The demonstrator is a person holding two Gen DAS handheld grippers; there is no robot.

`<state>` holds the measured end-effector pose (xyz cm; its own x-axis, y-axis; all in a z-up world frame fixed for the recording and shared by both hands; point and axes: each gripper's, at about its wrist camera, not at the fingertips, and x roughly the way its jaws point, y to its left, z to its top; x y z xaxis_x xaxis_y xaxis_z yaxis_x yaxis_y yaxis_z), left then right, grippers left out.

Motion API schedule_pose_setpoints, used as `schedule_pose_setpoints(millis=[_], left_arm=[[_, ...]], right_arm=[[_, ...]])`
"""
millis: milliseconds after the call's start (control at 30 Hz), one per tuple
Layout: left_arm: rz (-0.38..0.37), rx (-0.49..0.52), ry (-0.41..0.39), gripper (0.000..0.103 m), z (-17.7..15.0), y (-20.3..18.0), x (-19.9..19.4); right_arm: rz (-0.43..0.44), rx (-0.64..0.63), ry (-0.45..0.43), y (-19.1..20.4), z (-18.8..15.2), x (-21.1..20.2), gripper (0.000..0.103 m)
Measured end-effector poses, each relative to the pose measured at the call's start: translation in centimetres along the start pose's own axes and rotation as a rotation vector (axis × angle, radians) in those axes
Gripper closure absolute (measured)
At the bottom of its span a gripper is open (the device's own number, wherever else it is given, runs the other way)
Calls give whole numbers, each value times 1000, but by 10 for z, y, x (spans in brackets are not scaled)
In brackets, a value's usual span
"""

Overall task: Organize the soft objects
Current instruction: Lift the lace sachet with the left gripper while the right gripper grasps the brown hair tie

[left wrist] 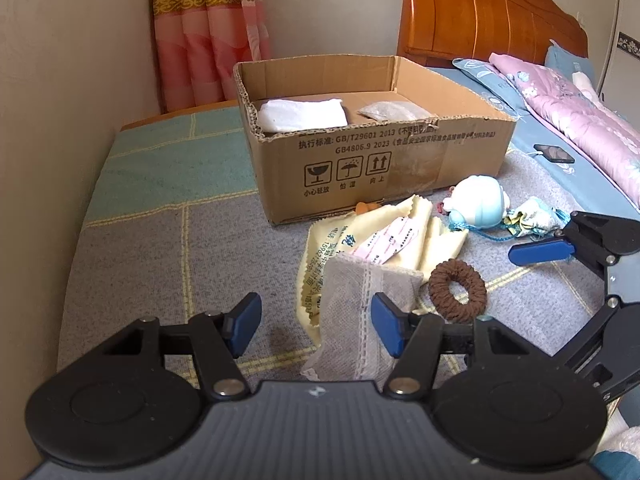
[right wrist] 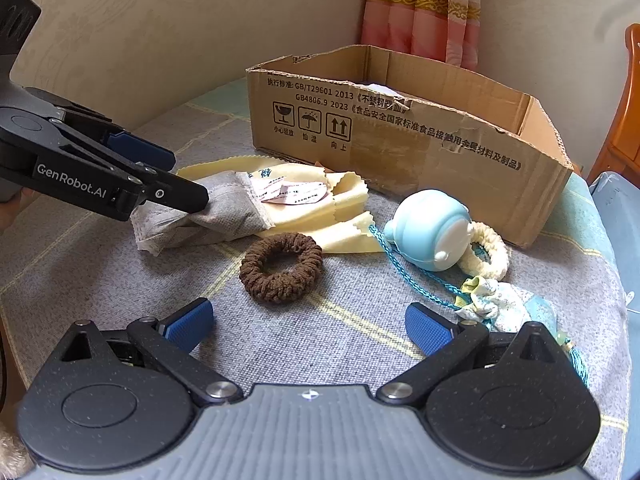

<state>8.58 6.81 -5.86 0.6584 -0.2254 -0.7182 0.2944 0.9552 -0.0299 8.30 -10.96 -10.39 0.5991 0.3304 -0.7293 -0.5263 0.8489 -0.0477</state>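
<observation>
Grey pouch [left wrist: 356, 312] lies on the bedspread [left wrist: 168, 264], partly between my left claw's [left wrist: 314, 326] pads, upper end draped over the yellow cloth [left wrist: 416, 236]. Left claw is released: the right pad sits against the pouch's edge and the left pad stands clear of it, nothing gripped. From the right wrist view the left fingers [right wrist: 176, 196] straddle the pouch's near end.

Right claw [right wrist: 310, 328] is wide open, empty, hovering over bare bedspread. Brown scrunchie [right wrist: 282, 266] sits just ahead of it, between the pads' line and the cloth, touching neither pad. Off its right pad: blue-white toy [right wrist: 430, 232] with a cream scrunchie [right wrist: 490, 250] behind it, and a small floral pouch [right wrist: 492, 304] with teal cord, close to that pad.

Pink-white packet [left wrist: 388, 238] rests on the cloth, beyond the grey pouch.

Box [left wrist: 400, 160] stands farther ahead of both claws, open top. Inside, seen from the left claw: white folded cloth [left wrist: 302, 114] on the left, clear bag [left wrist: 394, 112] to its right.

Phone [left wrist: 554, 154] lies far right, by the pink quilt [left wrist: 576, 108].
</observation>
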Motion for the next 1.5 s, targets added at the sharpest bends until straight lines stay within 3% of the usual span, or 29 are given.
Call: schedule_pose_setpoints(millis=[133, 233, 433, 500, 600, 967, 1133, 1233, 1500], left_arm=[[0, -15, 6, 43, -4, 1, -4], [-3, -16, 10, 45, -5, -1, -8], [-58, -11, -21, 43, -2, -3, -20], [-83, 4, -21, 43, 0, -7, -20], [-94, 24, -11, 43, 0, -13, -15], [-85, 84, 47, 44, -2, -24, 13], [-56, 104, 37, 65, -2, -27, 14], [-57, 92, 35, 72, 0, -26, 9], [-76, 80, -16, 73, 13, -27, -22]], right_arm=[[8, -11, 7, 4, 3, 3, 0], [29, -37, -13, 12, 8, 6, 9], [29, -47, -39, 19, 19, 9, 39], [22, -42, -44, 18, 20, 7, 58], [0, -35, -45, 15, 19, 5, 67], [-14, -29, -38, 8, 13, -2, 67], [-14, -30, -41, 7, 13, -2, 67], [-22, -23, -46, 5, 12, -2, 61], [-12, -5, -36, 0, 14, -11, 72]])
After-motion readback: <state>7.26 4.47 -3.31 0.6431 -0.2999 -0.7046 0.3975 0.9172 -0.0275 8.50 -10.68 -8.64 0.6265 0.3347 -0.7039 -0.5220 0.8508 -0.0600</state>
